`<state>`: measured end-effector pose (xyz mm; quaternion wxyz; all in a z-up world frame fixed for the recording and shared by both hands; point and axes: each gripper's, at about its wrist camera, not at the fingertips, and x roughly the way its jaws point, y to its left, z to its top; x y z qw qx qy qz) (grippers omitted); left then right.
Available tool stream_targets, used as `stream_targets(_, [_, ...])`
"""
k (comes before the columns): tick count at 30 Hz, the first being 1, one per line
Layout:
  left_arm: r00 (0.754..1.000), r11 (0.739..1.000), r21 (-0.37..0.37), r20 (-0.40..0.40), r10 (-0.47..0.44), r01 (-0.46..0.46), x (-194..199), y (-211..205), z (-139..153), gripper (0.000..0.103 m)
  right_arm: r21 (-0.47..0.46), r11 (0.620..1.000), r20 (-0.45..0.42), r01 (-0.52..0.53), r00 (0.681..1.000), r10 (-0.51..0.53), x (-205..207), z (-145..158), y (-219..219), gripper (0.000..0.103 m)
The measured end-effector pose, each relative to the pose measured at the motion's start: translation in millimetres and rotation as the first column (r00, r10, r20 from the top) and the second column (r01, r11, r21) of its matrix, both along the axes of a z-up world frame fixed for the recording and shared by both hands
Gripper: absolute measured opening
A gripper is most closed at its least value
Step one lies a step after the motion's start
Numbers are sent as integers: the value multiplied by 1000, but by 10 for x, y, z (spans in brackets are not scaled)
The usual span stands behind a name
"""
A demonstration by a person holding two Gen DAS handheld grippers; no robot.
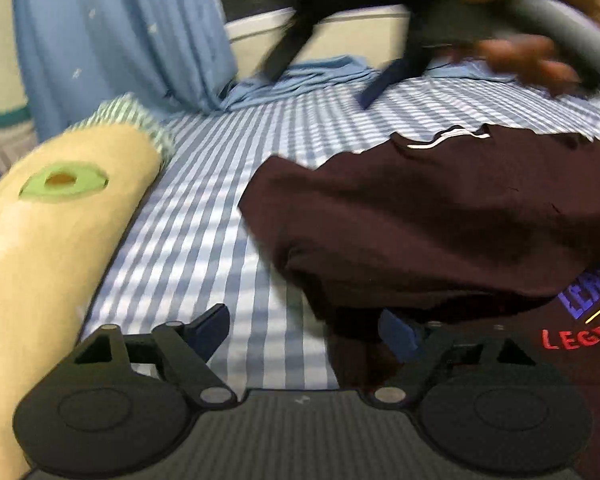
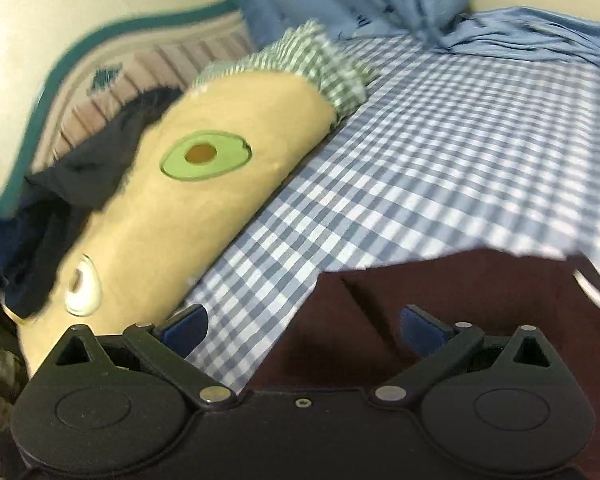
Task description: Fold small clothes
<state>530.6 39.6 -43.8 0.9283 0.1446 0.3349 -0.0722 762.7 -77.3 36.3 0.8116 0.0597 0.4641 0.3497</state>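
Left wrist view: left gripper (image 1: 304,330) angled down, jaws apart, over maroon T-shirt (image 1: 440,216); right gripper (image 1: 320,76), jaws apart, at 12 o'clock; avocado bolster (image 1: 52,216) at 9 o'clock

Both views are evenly and softly lit, moderately bright, with no glare. The checked bedsheet (image 1: 228,200) shows faint bands of shade, and the maroon shirt (image 1: 440,220) is so dark its folds barely read. Motion blur smears the hand (image 1: 540,20) and the other gripper at the top of the left view, and the beige bolster (image 2: 204,184) is soft-edged. Fisheye bending curves straight lines toward the edges, and the corners go black.
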Motion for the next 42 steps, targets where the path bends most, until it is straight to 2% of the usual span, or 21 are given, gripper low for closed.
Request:
stream_targets(2, [1000,999,36,17,-23,23,28,-35,6,80,-52,999,-4,-6,1000,6,161,-105,222,91])
stream_targets(4, [998,996,73,37,-58,55,40,-54,4,75,-63,998,-30,-15,999,13,281,-217,372,87])
stream_targets(6, [995,991,102,53,-90,84,35,-60,17,69,-96,995,-49,-21,999,17,388,-333,508,75])
stream_targets(10, [988,985,107,63,-144,137,67,-73,20,59,-152,986,-119,-71,992,53,471,-521,679,63])
stream_targets(13, [986,984,95,63,-155,149,107,-70,9,56,-214,971,-122,-105,989,80,493,-593,767,44])
stream_targets(14, [986,985,91,62,-155,149,122,-68,1,55,-232,967,-116,-106,990,80,492,-604,781,32])
stream_targets(16, [986,985,77,57,-160,155,146,-62,-20,35,-235,966,-109,-107,991,83,480,-620,775,23])
stream_targets(18, [985,985,62,57,-166,162,140,-56,-40,29,-225,968,-104,-108,991,86,444,-615,737,12])
stream_targets(20, [985,986,63,66,-161,157,113,-60,-59,16,-212,972,-88,-106,992,89,419,-591,708,6])
stream_targets(23, [992,994,57,78,-98,93,87,-19,-71,7,-192,976,-49,-100,995,92,401,-513,685,5])
stream_targets(25, [996,1000,27,87,5,-8,63,68,-67,3,-194,977,-12,-94,996,94,385,-452,699,4])
stream_targets(27, [991,992,-42,64,121,-119,37,204,-59,2,-200,976,33,-87,995,96,387,-411,734,4])
stream_targets(29, [972,964,-132,7,233,-230,18,364,-86,2,-196,978,73,-70,994,86,391,-387,764,4])
stream_targets(31, [946,918,-227,-66,319,-325,27,490,-146,1,-188,981,89,-55,993,73,397,-410,805,3])
stream_targets(34, [900,828,-353,-162,405,-436,94,650,-236,1,-206,978,119,-39,991,65,368,-512,893,3])
stream_targets(36, [881,780,-410,-202,427,-472,111,760,-310,1,-213,977,128,-24,990,52,367,-577,920,3])
stream_targets(37, [880,774,-420,-209,427,-475,126,793,-334,1,-212,977,126,-17,991,45,372,-608,927,3])
stream_targets(38, [885,781,-417,-206,418,-465,112,796,-339,1,-208,978,124,-12,992,39,378,-630,923,3])
stream_targets(40, [908,818,-392,-191,374,-420,128,789,-309,3,-187,982,105,-18,994,38,401,-661,909,4])
stream_targets(41, [915,830,-386,-198,353,-403,133,805,-298,4,-177,984,90,-26,995,42,419,-669,906,9])
stream_targets(42, [916,836,-378,-212,341,-399,148,807,-293,7,-170,985,83,-28,996,43,434,-664,899,20])
